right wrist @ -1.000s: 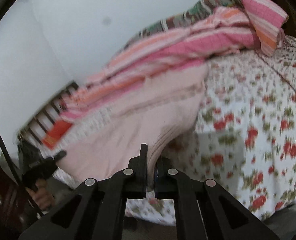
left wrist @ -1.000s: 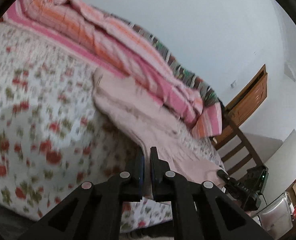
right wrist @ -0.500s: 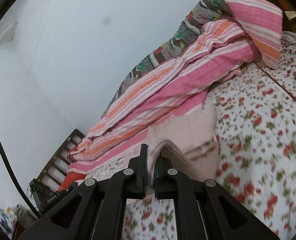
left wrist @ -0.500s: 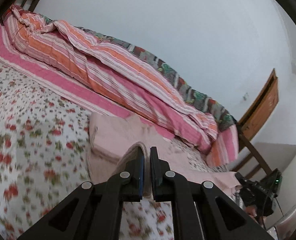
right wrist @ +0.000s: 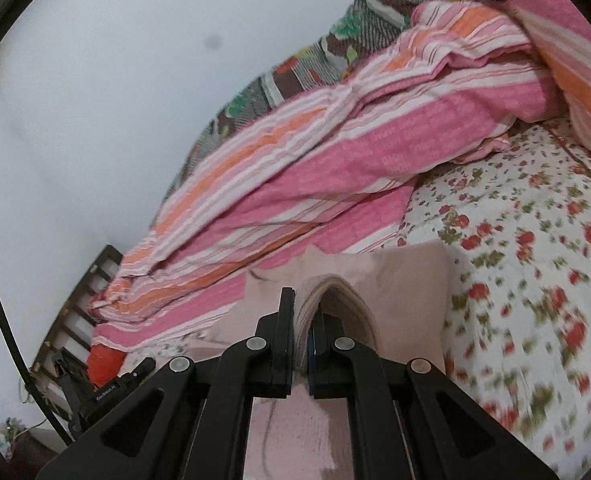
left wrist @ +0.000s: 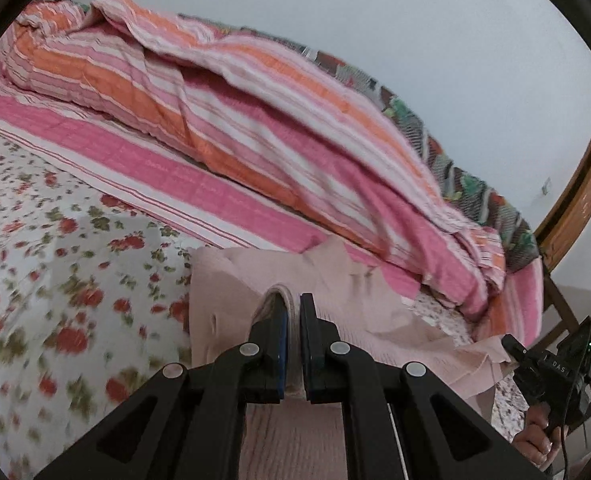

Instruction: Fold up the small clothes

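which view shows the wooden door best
The left wrist view: the wooden door stands at its right edge, beside the white wall. The right wrist view does not show it, only the striped quilt and bed frame slats.

My left gripper (left wrist: 293, 312) is clamped on a fold of the pale pink garment (left wrist: 231, 280), which lies on the floral bedsheet (left wrist: 55, 264). A striped quilt (left wrist: 255, 120) lies beyond. At far right, my right hand (left wrist: 535, 436) grips its device.
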Tool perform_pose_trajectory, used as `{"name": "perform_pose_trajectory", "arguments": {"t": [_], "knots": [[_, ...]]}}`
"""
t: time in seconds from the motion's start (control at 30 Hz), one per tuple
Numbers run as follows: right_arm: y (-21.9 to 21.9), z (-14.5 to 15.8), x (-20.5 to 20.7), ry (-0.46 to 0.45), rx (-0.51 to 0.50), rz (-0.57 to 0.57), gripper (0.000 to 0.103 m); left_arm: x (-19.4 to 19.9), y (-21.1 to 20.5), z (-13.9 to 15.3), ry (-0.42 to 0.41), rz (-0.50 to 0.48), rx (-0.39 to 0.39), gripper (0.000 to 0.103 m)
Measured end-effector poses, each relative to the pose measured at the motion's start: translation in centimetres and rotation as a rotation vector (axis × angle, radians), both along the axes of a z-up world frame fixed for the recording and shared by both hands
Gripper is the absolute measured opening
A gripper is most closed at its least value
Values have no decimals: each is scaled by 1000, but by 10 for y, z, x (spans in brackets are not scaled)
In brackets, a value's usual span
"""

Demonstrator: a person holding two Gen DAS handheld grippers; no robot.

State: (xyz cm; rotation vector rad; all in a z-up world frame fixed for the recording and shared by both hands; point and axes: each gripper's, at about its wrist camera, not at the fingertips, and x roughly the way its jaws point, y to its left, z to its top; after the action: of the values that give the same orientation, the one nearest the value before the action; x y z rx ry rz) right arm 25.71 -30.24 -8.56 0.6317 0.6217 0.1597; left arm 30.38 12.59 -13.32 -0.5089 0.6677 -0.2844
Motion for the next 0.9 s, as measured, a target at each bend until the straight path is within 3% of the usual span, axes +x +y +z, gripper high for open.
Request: {"name": "perform_pose_trajectory", "arguments": {"t": [0.13,0.2,0.27,0.37,0.53,0.9], "knots": [[0,-20,30,36,-29,-35,9,12,3,-16,14,-38,-92,10],[4,-29,33,48,-74,-43,17,9,3,-18,16,-37,-65,33],[10,-35,27,41,-128,-39,38,4,3,-17,-5,-31,-36,43],[19,-35,19,11,-172,-5,42,2,3,-17,-12,-40,-67,56],[34,-36,16,15,-264,20,42,-3,-8,-18,-13,-44,-7,57],[26,-44,9,86,-348,-41,46,-14,-13,-20,-3,-28,104,61]]}}
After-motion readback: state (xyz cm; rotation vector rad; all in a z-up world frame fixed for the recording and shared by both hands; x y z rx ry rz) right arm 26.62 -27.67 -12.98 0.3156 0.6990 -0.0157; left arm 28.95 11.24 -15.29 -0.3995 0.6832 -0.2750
